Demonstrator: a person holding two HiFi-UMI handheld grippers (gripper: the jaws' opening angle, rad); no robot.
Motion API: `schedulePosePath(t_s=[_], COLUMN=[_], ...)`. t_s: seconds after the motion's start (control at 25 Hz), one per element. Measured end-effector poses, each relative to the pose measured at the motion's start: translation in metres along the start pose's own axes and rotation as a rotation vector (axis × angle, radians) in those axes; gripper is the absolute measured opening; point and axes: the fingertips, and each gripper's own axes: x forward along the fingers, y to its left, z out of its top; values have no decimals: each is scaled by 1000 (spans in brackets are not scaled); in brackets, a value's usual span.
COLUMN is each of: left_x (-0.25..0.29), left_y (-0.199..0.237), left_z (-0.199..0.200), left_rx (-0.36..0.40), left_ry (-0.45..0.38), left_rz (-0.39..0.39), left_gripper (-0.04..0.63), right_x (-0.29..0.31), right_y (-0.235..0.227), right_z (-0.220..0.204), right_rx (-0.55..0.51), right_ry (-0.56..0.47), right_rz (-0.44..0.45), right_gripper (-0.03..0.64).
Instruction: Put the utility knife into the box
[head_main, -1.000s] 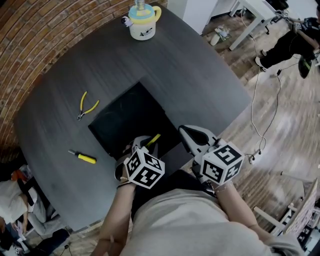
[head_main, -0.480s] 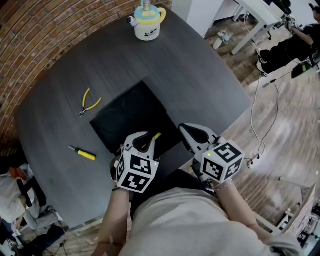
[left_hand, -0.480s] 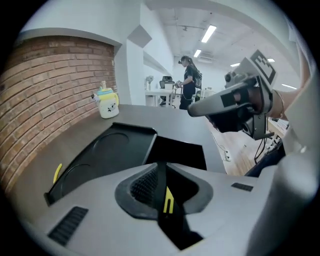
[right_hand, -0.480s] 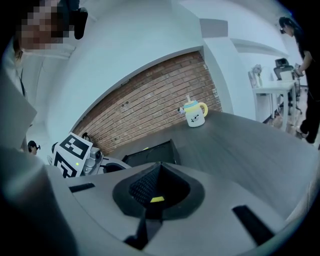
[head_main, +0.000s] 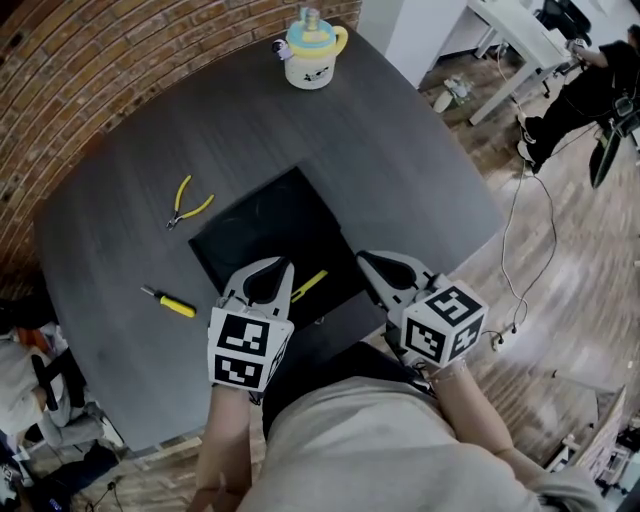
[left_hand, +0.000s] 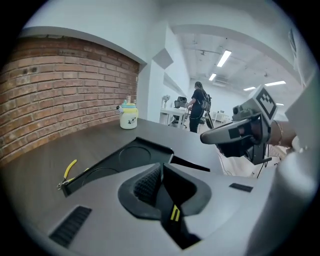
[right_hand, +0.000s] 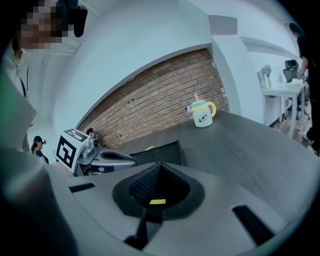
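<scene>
The yellow utility knife (head_main: 308, 286) lies inside the black box (head_main: 262, 222), close to its near right edge, with nothing holding it. My left gripper (head_main: 272, 270) hovers over the box's near corner just left of the knife; its jaws are shut and empty, as the left gripper view (left_hand: 161, 172) shows. My right gripper (head_main: 367, 258) is held a little right of the box, apart from the knife, shut and empty (right_hand: 159, 172). In the left gripper view the box (left_hand: 125, 159) lies just ahead.
Yellow pliers (head_main: 190, 203) and a yellow-handled screwdriver (head_main: 170, 303) lie on the dark round table (head_main: 400, 170) left of the box. A cream mug with a blue lid (head_main: 313, 45) stands at the far edge. A brick wall (head_main: 60, 70) borders the table's far left.
My left gripper has drawn back to the left and toward me, off the knife, which now lies free in the box. The right gripper has stayed put.
</scene>
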Motion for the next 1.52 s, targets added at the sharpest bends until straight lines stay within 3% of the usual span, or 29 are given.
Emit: schedulePosePath(t_s=[0.48,0.92,1.08,1.36,1.52], left_x=[-25,-49,-53,-63,-65], left_y=[18,24,24,17,10], left_z=[7,20,14,6,3], left_rx=[-118,-212,-212,-332,-332], left_ry=[-101,-226,-242,-280,-279], left_rz=[74,88,130,173,194], left_gripper=[25,25,25,25,25], right_x=[4,10,12,11,9], right_y=[16,37,44,48,52], right_z=[6,19,15,21,21], right_rx=[-25,-85,-112,-184,-211], right_ry=[10,-20,8,-29,-51], right_rz=[72,119,131,111,117], right_gripper=[7,7,6,6,6])
